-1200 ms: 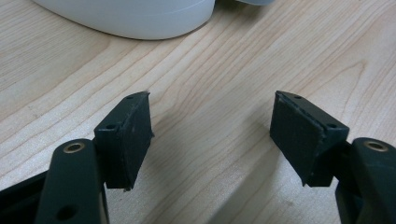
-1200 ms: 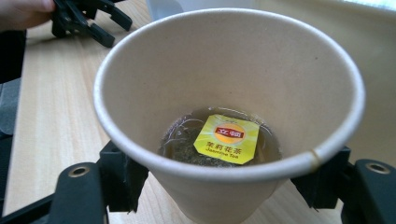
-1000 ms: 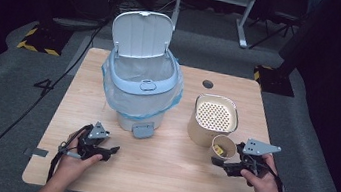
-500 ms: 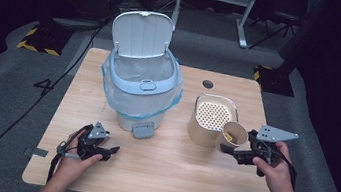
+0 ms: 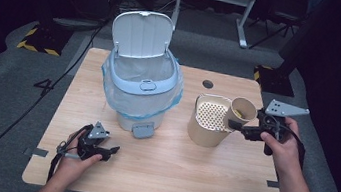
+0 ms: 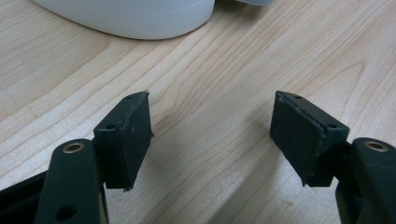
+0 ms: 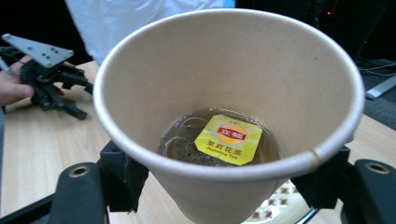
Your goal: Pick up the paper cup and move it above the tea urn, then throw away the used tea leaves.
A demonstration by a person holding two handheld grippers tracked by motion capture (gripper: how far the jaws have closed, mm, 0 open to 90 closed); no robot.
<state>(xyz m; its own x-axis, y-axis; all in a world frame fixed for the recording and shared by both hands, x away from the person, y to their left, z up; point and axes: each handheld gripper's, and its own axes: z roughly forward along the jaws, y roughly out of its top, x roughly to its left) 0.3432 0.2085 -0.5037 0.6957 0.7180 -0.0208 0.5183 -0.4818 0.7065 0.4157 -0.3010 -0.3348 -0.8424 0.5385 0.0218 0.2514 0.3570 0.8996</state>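
A brown paper cup (image 5: 240, 113) is held tilted above the right rim of a beige container with a perforated insert (image 5: 207, 117). My right gripper (image 5: 241, 128) is shut on the cup's lower wall. In the right gripper view the cup (image 7: 233, 93) holds a little brown liquid and a tea bag with a yellow tag (image 7: 229, 138). My left gripper (image 5: 106, 150) rests on the table near the front left, open, with nothing between its pads (image 6: 133, 135).
A pale blue bin (image 5: 141, 89) with a plastic liner and raised lid stands mid-table, its white base (image 6: 126, 18) just ahead of my left gripper. A small dark hole (image 5: 207, 84) marks the wooden table (image 5: 172, 177) behind the beige container.
My right gripper has lifted the cup off the table and carried it up to the beige container's rim, tipping it. The left gripper has stayed put.
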